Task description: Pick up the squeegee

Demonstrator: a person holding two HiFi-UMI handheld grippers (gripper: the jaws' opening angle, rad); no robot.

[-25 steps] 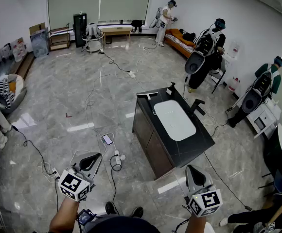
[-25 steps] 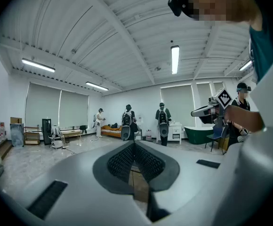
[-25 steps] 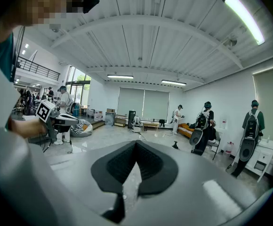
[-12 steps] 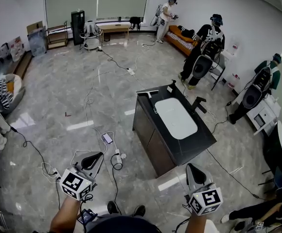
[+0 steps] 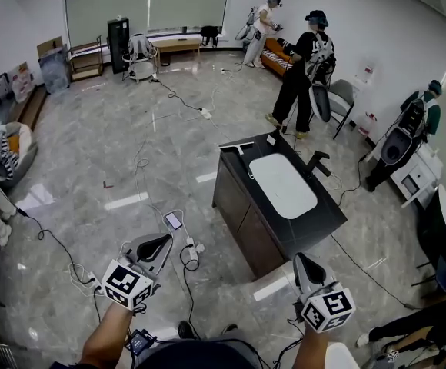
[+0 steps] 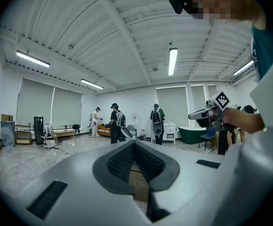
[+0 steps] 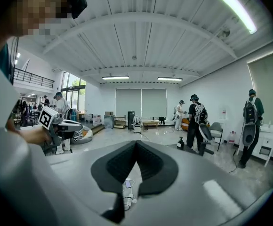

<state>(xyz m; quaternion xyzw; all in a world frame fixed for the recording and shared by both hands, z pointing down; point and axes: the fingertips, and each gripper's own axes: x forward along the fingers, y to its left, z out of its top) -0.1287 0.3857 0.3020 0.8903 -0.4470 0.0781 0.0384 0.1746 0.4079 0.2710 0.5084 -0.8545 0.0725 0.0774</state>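
A thin pale squeegee (image 5: 241, 149) lies at the far corner of the black vanity counter (image 5: 319, 223), beside the white basin (image 5: 283, 184). Both grippers hang low in the head view, well short of the cabinet and over the floor. My left gripper (image 5: 160, 244) points toward the cabinet's left side; its dark pads meet at the tip (image 6: 134, 143) with nothing between them. My right gripper (image 5: 302, 260) is near the cabinet's front corner, its jaws also closed (image 7: 136, 143) and empty. The squeegee does not show in either gripper view.
A black faucet (image 5: 316, 164) and a small bottle (image 5: 271, 138) stand on the counter. Cables and a power strip (image 5: 188, 252) and a phone (image 5: 171, 220) lie on the floor ahead of the left gripper. A person (image 5: 298, 71) walks beyond the cabinet; others sit at the right wall (image 5: 407, 133).
Both grippers have drifted forward toward the cabinet, the left one also rightward. The person in black behind the cabinet has straightened up and stepped left, away from the chair.
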